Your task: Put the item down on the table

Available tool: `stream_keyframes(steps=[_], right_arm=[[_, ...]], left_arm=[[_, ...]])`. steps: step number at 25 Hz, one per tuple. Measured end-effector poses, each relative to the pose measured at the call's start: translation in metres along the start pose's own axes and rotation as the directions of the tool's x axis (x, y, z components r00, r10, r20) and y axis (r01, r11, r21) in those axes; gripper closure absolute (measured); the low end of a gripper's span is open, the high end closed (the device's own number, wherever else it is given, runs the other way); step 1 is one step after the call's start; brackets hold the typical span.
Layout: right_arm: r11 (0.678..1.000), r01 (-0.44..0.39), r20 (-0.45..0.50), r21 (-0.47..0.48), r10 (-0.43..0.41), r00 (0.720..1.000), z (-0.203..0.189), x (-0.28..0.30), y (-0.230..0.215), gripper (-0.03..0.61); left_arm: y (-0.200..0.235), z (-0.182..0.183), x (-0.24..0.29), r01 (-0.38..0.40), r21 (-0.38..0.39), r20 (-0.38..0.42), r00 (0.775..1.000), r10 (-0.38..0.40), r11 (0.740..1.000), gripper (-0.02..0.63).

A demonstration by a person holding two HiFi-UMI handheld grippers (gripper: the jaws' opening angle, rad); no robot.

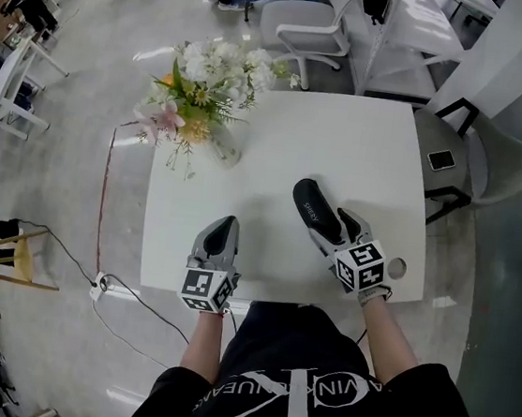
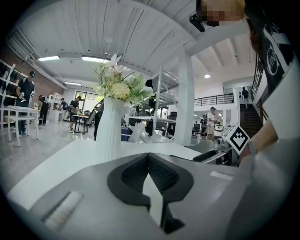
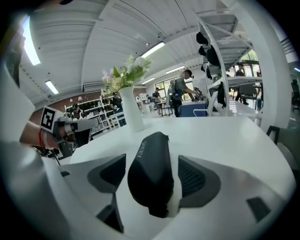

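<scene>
Black, matte and kind of pill-shaped: that's the case (image 1: 315, 209) this person is dealing with. It's lying flat on the white table (image 1: 346, 128), toward the near right part of the top. It's long with rounded ends, and its soft-looking shell is bulging up in the middle. There's a line of small pale lettering running along one side, too small for me to read.

The right gripper (image 1: 333, 229) is sitting low over the near end of the case with its jaws standing wide. In the right gripper view the dark ribbed pads (image 3: 193, 180) are flanking the case on both sides, and I'm seeing bare table in the gap on each side, so nothing is pinching it. The case is resting on the table on its own.

The left gripper (image 1: 224, 225) is parked at the near edge of the table, well apart from the case. Its jaws are closed together with nothing between them.

Off at the far left corner a white vase (image 1: 226, 147) of pale flowers (image 1: 211, 79) is standing upright.
</scene>
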State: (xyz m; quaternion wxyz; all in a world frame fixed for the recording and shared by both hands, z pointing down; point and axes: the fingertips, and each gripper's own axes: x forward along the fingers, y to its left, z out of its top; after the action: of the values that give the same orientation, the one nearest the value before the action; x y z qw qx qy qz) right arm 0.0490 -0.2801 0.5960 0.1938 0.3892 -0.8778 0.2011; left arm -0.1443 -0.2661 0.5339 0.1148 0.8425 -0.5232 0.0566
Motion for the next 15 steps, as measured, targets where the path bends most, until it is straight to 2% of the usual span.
stream_keyframes(steps=[8, 15], right_arm=[[1.0, 0.001, 0.102, -0.03, 0.002, 0.995, 0.028, -0.018, 0.002, 0.269], [0.997, 0.062, 0.175, -0.051, -0.052, 0.983, 0.054, -0.038, -0.006, 0.469]], left_arm=[[-0.004, 0.005, 0.004, 0.014, 0.009, 0.023, 1.0, -0.014, 1.0, 0.601], [-0.008, 0.02, 0.007, 0.023, 0.01, 0.051, 0.998, -0.024, 1.0, 0.601]])
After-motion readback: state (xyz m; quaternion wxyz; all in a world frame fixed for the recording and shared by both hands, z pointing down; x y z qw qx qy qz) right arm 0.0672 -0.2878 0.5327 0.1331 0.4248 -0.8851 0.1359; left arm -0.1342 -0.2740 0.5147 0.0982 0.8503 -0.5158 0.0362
